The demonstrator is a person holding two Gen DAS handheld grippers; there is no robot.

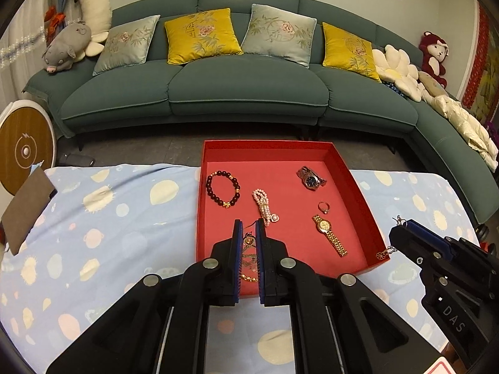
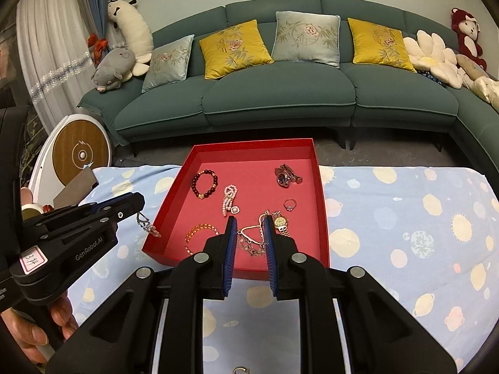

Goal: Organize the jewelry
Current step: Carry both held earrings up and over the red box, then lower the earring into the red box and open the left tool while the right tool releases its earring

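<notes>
Red box is the reference, an open tray with low walls. Inside it:
- dark bead bracelet in the far-left part
- pearl string near the middle
- steel watch towards the far-right corner
- ring and gold watch along the right wall
- amber bracelet and a tangled necklace by the near wall

Nothing stands above the box walls. The only clutter under the fingers is the loose pieces themselves.

The left gripper sits over the box's near-left corner, pitched down. We read its jaws as pinched together on a silver chain piece, which dangles from the tip just outside the left wall. A person's hand wraps that gripper's handle.

The right gripper sits off the box's near-right corner, also angled down, with its jaws at a narrow gap. From the left wrist view a thin charm chain hangs from its tip to the corner of the box, so it looks gripped. We can't see the pad contact itself.

The box lies on a pale blue cloth printed with planets and suns, wrinkled to the left of the box. Left of the box a brown card sits at the cloth's edge. Beyond the box there is grey floor, then a teal sofa with yellow and pale cushions and plush toys at both ends. A round white-and-wood device is left of the box — past the cloth.
</notes>
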